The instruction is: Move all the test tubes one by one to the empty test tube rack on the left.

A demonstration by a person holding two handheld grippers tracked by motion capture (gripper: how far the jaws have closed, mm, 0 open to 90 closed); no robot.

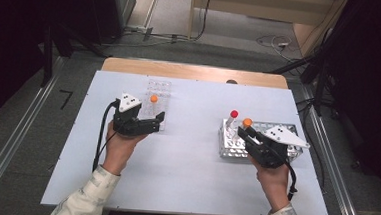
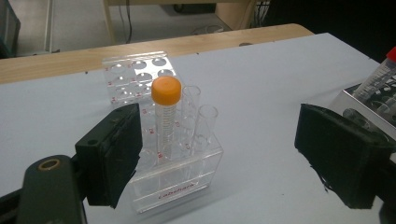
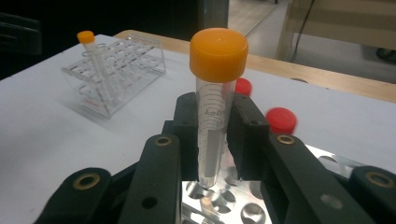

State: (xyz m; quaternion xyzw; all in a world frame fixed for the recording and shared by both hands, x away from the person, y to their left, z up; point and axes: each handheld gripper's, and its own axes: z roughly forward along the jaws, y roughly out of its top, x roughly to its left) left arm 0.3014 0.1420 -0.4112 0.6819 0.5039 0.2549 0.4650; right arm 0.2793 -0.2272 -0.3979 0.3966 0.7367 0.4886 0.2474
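The right gripper is clamping its jaws on an orange-capped tube, holding it upright with its tip just above the holes of the metal rack, which is sitting at about four o'clock on the table. The left gripper is waiting with its jaws wide apart, one pad beside the clear rack at about ten o'clock. That rack is already holding another orange-capped tube and two uncapped tubes.

The grip is sitting low on the tube, well under the cap, so a quick swing could be tilting it or letting it slide. If the tube is meant for the clear rack, a slanted tip could be catching the rim of a hole and nudging that light rack, which the open left jaws are not steadying.

Two red-capped tubes behind the held one are blurring in the right gripper view, and the tube's tip is partly hiding behind the jaws.
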